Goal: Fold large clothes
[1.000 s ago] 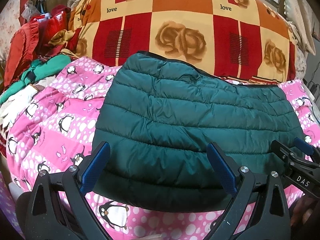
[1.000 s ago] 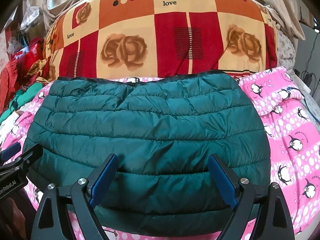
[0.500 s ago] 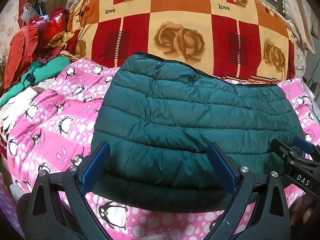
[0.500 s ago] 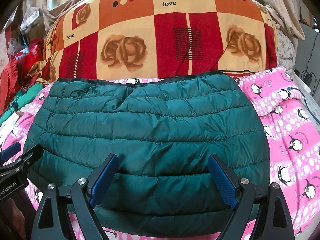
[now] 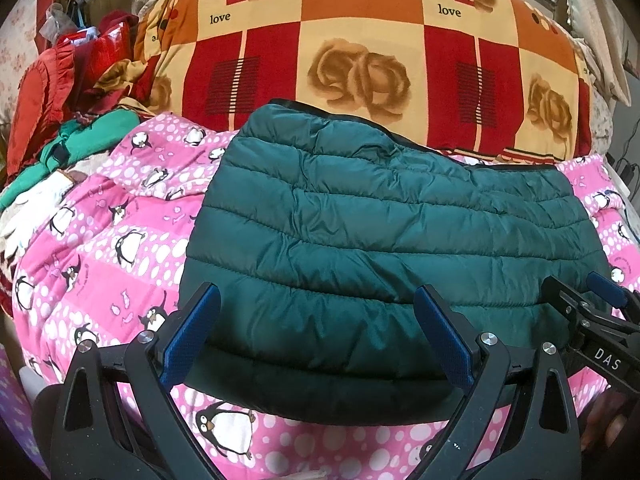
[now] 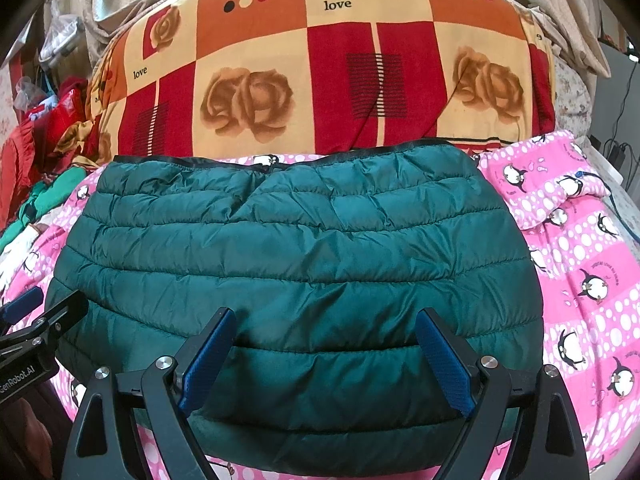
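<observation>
A dark green quilted puffer jacket (image 5: pixel 380 232) (image 6: pixel 296 260) lies folded into a broad, flat shape on a pink penguin-print bedspread (image 5: pixel 108 240) (image 6: pixel 588 264). My left gripper (image 5: pixel 318 320) hovers over the jacket's near left part, jaws wide open, nothing between the blue pads. My right gripper (image 6: pixel 326 340) hangs over the jacket's near edge, equally wide open and holding nothing. Each gripper shows at the edge of the other's view: the right gripper (image 5: pixel 592 316) at the far right, the left gripper (image 6: pixel 44 312) at the far left.
A big red, orange and cream rose-print quilt (image 5: pixel 360 52) (image 6: pixel 320 80) is piled behind the jacket. Red and green clothes (image 5: pixel 72 120) are heaped at the back left. Cables (image 6: pixel 620 148) hang at the right beyond the bed.
</observation>
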`<control>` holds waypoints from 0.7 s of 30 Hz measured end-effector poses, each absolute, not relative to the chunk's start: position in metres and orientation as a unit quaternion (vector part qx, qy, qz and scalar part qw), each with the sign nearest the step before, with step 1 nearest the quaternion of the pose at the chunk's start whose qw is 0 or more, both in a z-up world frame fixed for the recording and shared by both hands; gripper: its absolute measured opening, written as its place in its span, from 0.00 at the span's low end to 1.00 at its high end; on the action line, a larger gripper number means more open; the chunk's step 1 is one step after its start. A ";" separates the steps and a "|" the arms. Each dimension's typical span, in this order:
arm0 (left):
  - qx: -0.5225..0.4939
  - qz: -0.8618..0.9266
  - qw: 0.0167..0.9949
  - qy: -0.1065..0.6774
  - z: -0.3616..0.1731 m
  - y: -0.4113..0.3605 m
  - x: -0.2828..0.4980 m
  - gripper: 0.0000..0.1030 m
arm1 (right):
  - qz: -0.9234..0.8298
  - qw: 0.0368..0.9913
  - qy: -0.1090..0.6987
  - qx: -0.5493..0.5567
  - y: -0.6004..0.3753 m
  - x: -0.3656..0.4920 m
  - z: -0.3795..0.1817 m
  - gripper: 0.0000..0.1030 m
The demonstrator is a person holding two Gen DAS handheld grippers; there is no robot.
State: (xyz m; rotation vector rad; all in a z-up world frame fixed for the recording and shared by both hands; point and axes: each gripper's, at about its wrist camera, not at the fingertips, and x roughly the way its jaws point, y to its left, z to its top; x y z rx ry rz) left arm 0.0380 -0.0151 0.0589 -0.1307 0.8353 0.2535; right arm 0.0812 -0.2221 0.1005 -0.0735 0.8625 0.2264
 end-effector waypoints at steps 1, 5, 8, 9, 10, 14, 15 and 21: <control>-0.063 0.123 0.904 0.404 0.059 -0.015 0.038 0.95 | 0.109 0.902 0.417 -0.036 -0.222 0.081 0.100 0.87; -0.063 0.122 0.904 0.405 0.059 -0.016 0.038 0.95 | 0.109 0.902 0.416 -0.036 -0.223 0.081 0.100 0.87; -0.063 0.122 0.903 0.406 0.058 -0.015 0.039 0.95 | 0.110 0.902 0.417 -0.036 -0.222 0.082 0.100 0.87; -0.064 0.121 0.903 0.407 0.059 -0.014 0.039 0.95 | 0.110 0.902 0.417 -0.036 -0.223 0.082 0.100 0.87; -0.065 0.121 0.903 0.407 0.059 -0.015 0.039 0.95 | 0.109 0.902 0.417 -0.036 -0.223 0.082 0.100 0.87; -0.064 0.118 0.906 0.402 0.059 -0.014 0.040 0.95 | 0.109 0.902 0.417 -0.036 -0.222 0.082 0.100 0.87; -0.061 0.119 0.908 0.398 0.059 -0.014 0.039 0.95 | 0.109 0.902 0.417 -0.036 -0.222 0.082 0.100 0.87; -0.047 0.121 0.917 0.378 0.065 -0.010 0.039 0.95 | 0.108 0.901 0.419 -0.037 -0.224 0.085 0.098 0.87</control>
